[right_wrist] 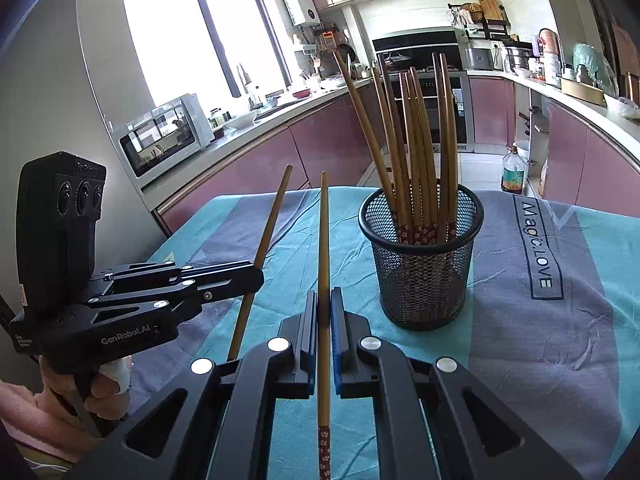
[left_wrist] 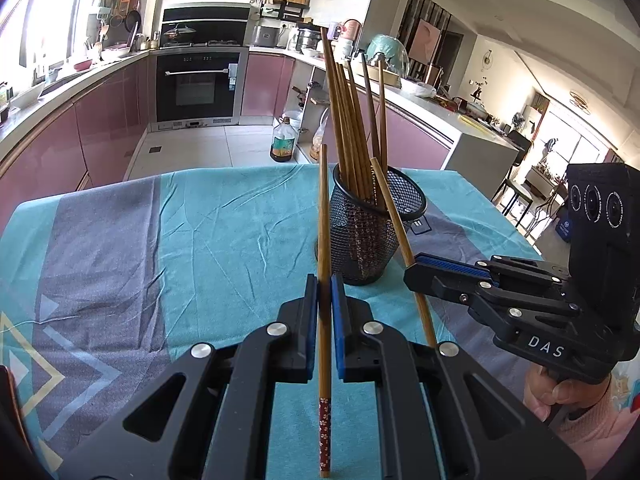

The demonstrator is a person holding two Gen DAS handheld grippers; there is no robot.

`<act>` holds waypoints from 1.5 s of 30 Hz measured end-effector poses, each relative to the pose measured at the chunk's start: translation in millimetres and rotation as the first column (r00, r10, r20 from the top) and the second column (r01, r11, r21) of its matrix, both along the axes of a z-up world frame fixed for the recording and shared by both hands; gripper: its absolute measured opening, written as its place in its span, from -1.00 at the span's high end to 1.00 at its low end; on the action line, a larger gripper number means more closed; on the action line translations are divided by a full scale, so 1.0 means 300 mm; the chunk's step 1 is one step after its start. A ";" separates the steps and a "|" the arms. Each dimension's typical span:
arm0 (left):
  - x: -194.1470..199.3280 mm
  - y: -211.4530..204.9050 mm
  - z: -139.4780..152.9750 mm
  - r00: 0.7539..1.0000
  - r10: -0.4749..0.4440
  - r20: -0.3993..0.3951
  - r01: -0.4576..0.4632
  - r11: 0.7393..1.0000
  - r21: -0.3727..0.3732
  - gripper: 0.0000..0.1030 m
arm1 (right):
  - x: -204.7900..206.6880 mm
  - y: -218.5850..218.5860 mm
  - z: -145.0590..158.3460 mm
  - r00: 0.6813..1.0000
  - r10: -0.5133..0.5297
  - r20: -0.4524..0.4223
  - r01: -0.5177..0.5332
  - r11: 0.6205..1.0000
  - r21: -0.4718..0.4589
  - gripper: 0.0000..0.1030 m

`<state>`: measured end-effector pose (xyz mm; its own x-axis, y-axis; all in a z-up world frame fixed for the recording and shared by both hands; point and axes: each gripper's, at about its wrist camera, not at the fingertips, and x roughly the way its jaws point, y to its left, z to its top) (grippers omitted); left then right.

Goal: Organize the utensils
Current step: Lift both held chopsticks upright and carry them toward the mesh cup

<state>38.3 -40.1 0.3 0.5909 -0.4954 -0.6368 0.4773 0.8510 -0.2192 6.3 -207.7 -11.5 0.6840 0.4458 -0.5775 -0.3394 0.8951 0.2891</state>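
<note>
A black mesh cup (left_wrist: 370,232) (right_wrist: 420,264) stands on the teal and grey tablecloth (left_wrist: 208,240) and holds several wooden chopsticks (left_wrist: 352,128) (right_wrist: 416,148), red patterned ends down. My left gripper (left_wrist: 324,292) is shut on one wooden chopstick (left_wrist: 323,216), held upright left of the cup. My right gripper (right_wrist: 324,304) is shut on another chopstick (right_wrist: 323,240), also upright. In the left wrist view the right gripper (left_wrist: 416,270) sits right of the cup, its chopstick (left_wrist: 394,224) leaning against the rim. In the right wrist view the left gripper (right_wrist: 252,276) holds its chopstick (right_wrist: 268,236).
The table's far edge (left_wrist: 224,170) faces a kitchen floor with an oil bottle (left_wrist: 284,140). Pink cabinets and an oven (left_wrist: 198,84) stand behind. The cloth (right_wrist: 540,320) spreads right of the cup with printed lettering.
</note>
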 end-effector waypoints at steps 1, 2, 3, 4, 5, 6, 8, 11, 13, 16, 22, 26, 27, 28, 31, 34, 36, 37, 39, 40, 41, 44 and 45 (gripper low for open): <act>-0.001 -0.003 0.003 1.000 0.000 0.002 0.000 1.000 -0.001 0.85 | -0.001 -0.004 0.001 1.000 -0.002 0.002 0.002 1.000 0.001 0.90; -0.001 -0.003 0.006 1.000 -0.001 0.004 0.001 1.000 -0.002 0.85 | -0.002 -0.010 0.002 1.000 -0.003 0.004 0.003 1.000 0.004 0.90; -0.003 -0.003 0.009 1.000 -0.003 0.006 0.003 1.000 -0.004 0.85 | -0.002 -0.012 0.004 1.000 -0.004 0.007 0.004 1.000 0.004 0.90; -0.003 -0.001 0.012 1.000 -0.004 0.007 0.004 1.000 -0.005 0.85 | 0.000 -0.013 0.006 1.000 -0.007 0.009 0.007 1.000 0.004 0.90; -0.003 -0.003 0.015 1.000 -0.004 0.009 0.004 1.000 -0.006 0.85 | -0.001 -0.015 0.008 1.000 -0.008 0.011 0.008 1.000 0.005 0.90; -0.003 -0.004 0.018 1.000 -0.005 0.011 0.005 1.000 -0.006 0.85 | -0.001 -0.017 0.011 1.000 -0.009 0.013 0.009 1.000 0.006 0.90; -0.003 -0.008 0.024 1.000 -0.006 0.014 0.006 1.000 -0.007 0.85 | -0.004 -0.021 0.013 1.000 -0.013 0.017 0.013 1.000 0.006 0.90; -0.004 -0.014 0.026 1.000 -0.009 0.019 0.009 1.000 -0.008 0.85 | -0.009 -0.024 0.019 1.000 -0.015 0.024 0.015 1.000 0.007 0.90; -0.004 -0.016 0.027 1.000 -0.010 0.021 0.010 1.000 -0.010 0.85 | -0.012 -0.028 0.022 0.999 -0.016 0.028 0.016 1.000 0.007 0.90; -0.005 -0.019 0.033 1.000 -0.011 0.025 0.011 1.000 -0.012 0.85 | -0.011 -0.031 0.029 0.999 -0.018 0.033 0.017 1.000 0.009 0.90; -0.003 -0.024 0.039 0.999 -0.011 0.032 0.012 1.000 -0.020 0.85 | -0.008 -0.037 0.040 0.999 -0.019 0.043 0.018 1.000 0.011 0.90; 0.000 -0.021 0.042 0.999 -0.011 0.038 0.012 1.000 -0.027 0.85 | -0.009 -0.037 0.048 0.999 -0.020 0.048 0.019 1.000 0.011 0.90; 0.001 -0.021 0.045 0.999 -0.012 0.039 0.013 1.000 -0.027 0.85 | -0.010 -0.036 0.050 0.999 -0.020 0.050 0.020 1.000 0.011 0.90; 0.001 -0.021 0.046 0.999 -0.013 0.041 0.014 1.000 -0.027 0.85 | -0.010 -0.037 0.052 0.998 -0.021 0.052 0.021 1.000 0.010 0.90; -0.002 -0.026 0.049 0.999 -0.016 0.045 0.017 1.000 -0.026 0.85 | -0.011 -0.041 0.059 0.998 -0.025 0.057 0.024 1.000 0.011 0.90; -0.003 -0.027 0.049 0.999 -0.017 0.048 0.018 0.999 -0.028 0.85 | -0.015 -0.044 0.065 0.998 -0.028 0.064 0.027 1.000 0.012 0.90; -0.001 -0.028 0.051 0.999 -0.018 0.049 0.020 0.999 -0.029 0.85 | -0.017 -0.045 0.068 0.997 -0.029 0.068 0.028 1.000 0.012 0.90; -0.002 -0.028 0.051 0.999 -0.018 0.051 0.020 0.999 -0.029 0.85 | -0.022 -0.043 0.069 0.997 -0.029 0.069 0.028 1.000 0.012 0.90; -0.003 -0.028 0.052 0.998 -0.019 0.052 0.021 0.999 -0.030 0.85 | -0.025 -0.043 0.072 0.997 -0.030 0.072 0.029 1.000 0.012 0.90; 0.000 -0.029 0.055 0.998 -0.020 0.054 0.021 0.999 -0.030 0.85 | -0.027 -0.044 0.073 0.997 -0.029 0.074 0.028 1.000 0.013 0.90; -0.001 -0.030 0.056 0.998 -0.020 0.054 0.022 0.999 -0.029 0.85 | -0.027 -0.044 0.075 0.997 -0.029 0.075 0.028 1.000 0.013 0.90; 0.001 -0.033 0.060 0.998 -0.021 0.058 0.023 0.999 -0.030 0.85 | -0.025 -0.047 0.080 0.996 -0.030 0.079 0.029 1.000 0.013 0.90; 0.000 -0.032 0.060 0.998 -0.022 0.058 0.024 0.999 -0.030 0.85 | -0.023 -0.047 0.083 0.996 -0.030 0.080 0.029 0.999 0.014 0.90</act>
